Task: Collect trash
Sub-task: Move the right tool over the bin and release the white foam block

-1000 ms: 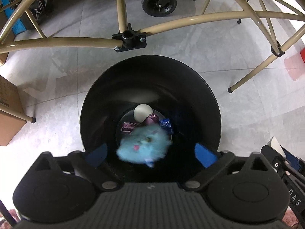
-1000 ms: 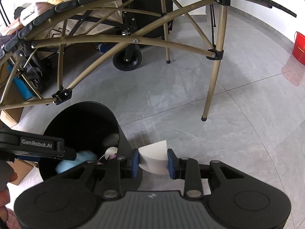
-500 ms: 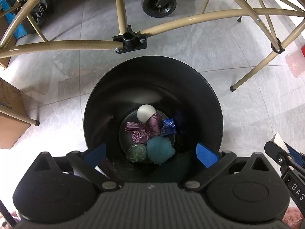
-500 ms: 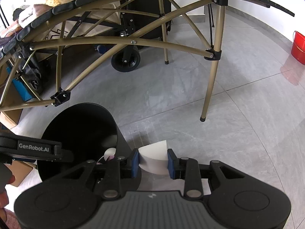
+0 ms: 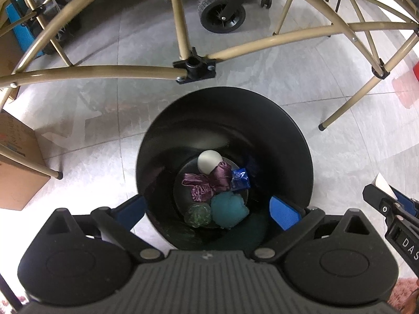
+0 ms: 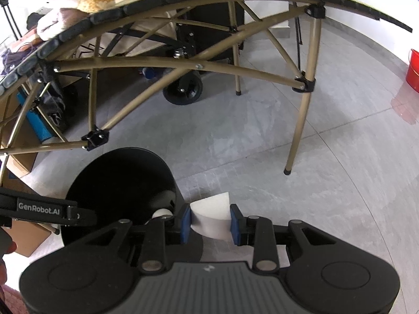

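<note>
Your left gripper (image 5: 207,209), jaws wide and empty, hangs over the round black plastic bin (image 5: 293,141) at frame centre. Your right gripper (image 6: 209,222) clamps a white paper wedge (image 6: 210,219) at lower centre, beside the bin.

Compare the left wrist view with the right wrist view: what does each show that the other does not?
Only the left wrist view looks down to the bin's bottom: a purple cloth, a blue wrapper, a teal ball and a green ball, with the left gripper open above.

Only the right wrist view shows the right gripper shut on a white paper piece, a plush toy on the table and a red bucket.

Both show the black bin, the white ball and the table's tan frame.
</note>
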`<action>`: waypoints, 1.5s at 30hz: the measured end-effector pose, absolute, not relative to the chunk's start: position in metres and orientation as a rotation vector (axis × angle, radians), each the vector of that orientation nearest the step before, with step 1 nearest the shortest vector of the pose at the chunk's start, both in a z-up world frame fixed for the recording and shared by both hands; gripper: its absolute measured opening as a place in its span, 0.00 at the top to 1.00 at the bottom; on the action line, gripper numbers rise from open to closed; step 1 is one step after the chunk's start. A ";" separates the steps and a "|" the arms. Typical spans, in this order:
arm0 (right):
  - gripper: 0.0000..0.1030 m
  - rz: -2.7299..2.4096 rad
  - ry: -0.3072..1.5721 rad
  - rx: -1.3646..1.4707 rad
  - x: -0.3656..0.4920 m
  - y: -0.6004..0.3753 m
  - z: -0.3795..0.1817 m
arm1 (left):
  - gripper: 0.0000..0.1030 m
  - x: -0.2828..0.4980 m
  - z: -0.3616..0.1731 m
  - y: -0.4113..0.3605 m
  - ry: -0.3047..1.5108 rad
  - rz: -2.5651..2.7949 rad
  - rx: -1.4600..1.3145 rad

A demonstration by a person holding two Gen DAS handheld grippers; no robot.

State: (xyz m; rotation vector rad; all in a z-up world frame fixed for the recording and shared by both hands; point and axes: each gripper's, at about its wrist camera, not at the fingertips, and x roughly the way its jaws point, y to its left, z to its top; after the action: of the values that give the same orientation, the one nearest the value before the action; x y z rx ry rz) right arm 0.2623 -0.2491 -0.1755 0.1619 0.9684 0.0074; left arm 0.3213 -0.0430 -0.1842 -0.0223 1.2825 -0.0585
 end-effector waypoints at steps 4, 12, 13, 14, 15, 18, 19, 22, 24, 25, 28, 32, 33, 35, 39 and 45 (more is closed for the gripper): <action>0.71 0.026 0.953 0.139 0.267 -0.241 -0.172 | 0.00 0.318 -0.178 -0.033 1.261 -0.050 -0.019; 0.71 0.098 0.942 0.104 0.279 -0.216 -0.168 | 0.00 0.313 -0.164 -0.001 1.213 0.006 -0.041; 0.71 0.107 0.943 0.101 0.280 -0.213 -0.168 | 0.00 0.312 -0.163 0.004 1.208 0.016 -0.042; 0.71 0.119 0.945 0.097 0.281 -0.208 -0.168 | 0.00 0.311 -0.163 0.008 1.205 0.024 -0.044; 0.71 0.130 0.947 0.094 0.283 -0.205 -0.168 | 0.00 0.310 -0.162 0.012 1.201 0.031 -0.045; 0.71 0.163 0.959 0.084 0.287 -0.192 -0.171 | 0.00 0.308 -0.159 0.022 1.194 0.052 -0.051; 0.71 0.174 0.964 0.081 0.287 -0.188 -0.172 | 0.00 0.307 -0.159 0.027 1.190 0.059 -0.053; 0.71 0.205 0.974 0.064 0.291 -0.174 -0.174 | 0.00 0.305 -0.158 0.036 1.180 0.087 -0.052; 0.71 0.225 0.983 0.055 0.294 -0.166 -0.177 | 0.00 0.303 -0.160 0.045 1.181 0.107 -0.049; 0.71 0.232 0.988 0.052 0.294 -0.162 -0.178 | 0.00 0.303 -0.161 0.049 1.182 0.117 -0.047; 0.71 0.253 1.006 0.048 0.298 -0.151 -0.183 | 0.00 0.301 -0.165 0.061 1.191 0.142 -0.055; 0.71 0.278 1.027 0.043 0.303 -0.137 -0.189 | 0.00 0.298 -0.168 0.076 1.198 0.171 -0.069; 0.71 0.283 1.032 0.041 0.304 -0.133 -0.190 | 0.00 0.298 -0.168 0.079 1.198 0.179 -0.073; 0.71 0.291 1.041 0.040 0.306 -0.128 -0.192 | 0.00 0.296 -0.168 0.083 1.203 0.188 -0.080; 0.71 0.303 1.064 0.039 0.310 -0.117 -0.198 | 0.00 0.296 -0.169 0.088 1.207 0.197 -0.084; 0.70 0.305 1.093 0.007 0.313 -0.102 -0.207 | 0.00 0.297 -0.173 0.092 1.215 0.228 -0.067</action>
State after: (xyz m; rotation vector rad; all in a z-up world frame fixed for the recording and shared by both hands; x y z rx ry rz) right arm 0.3130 -0.1021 -0.2072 0.0070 1.0928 0.3047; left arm 0.2972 0.0919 -0.1731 -0.0668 1.2152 0.2281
